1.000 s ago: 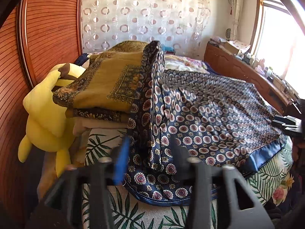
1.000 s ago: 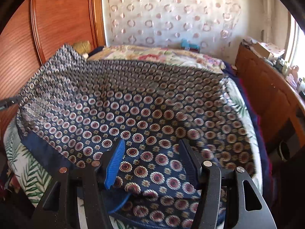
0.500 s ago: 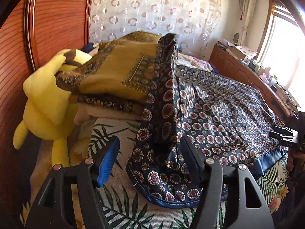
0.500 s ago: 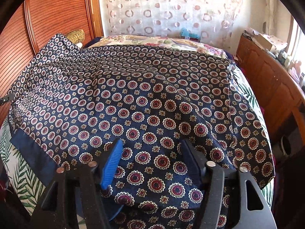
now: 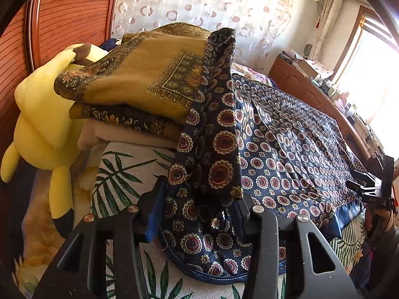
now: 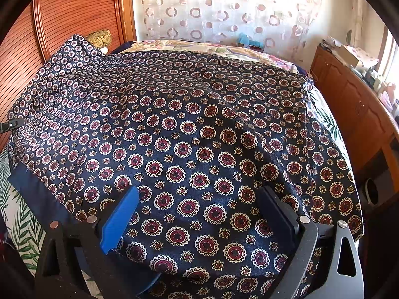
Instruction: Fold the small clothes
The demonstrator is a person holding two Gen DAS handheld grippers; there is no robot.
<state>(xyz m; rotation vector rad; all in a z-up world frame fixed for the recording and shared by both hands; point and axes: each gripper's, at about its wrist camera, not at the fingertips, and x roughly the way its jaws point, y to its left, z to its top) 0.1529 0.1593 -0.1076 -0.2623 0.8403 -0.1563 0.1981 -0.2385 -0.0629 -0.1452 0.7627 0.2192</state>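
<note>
A navy scarf with red and cream medallions (image 6: 199, 129) lies spread over the bed. In the left wrist view its left edge (image 5: 217, 134) is draped up against a stack of folded cloths. My left gripper (image 5: 197, 211) is open, its fingers either side of the scarf's near left corner, which lies bunched between them. My right gripper (image 6: 199, 214) is open wide, low over the scarf's near right part, with cloth between its fingers. The right gripper also shows at the right edge of the left wrist view (image 5: 369, 189).
A stack of folded cloths topped by a mustard scarf (image 5: 139, 82) sits at the scarf's left. A yellow plush toy (image 5: 42, 114) leans on the wooden headboard (image 5: 62, 12). The leaf-print bedcover (image 5: 124, 174) shows at the front. A wooden cabinet (image 6: 349, 94) runs along the right.
Both grippers have moved forward and lower onto the scarf. The scarf has settled flatter on the bed. My left gripper now straddles the corner near the stack.
</note>
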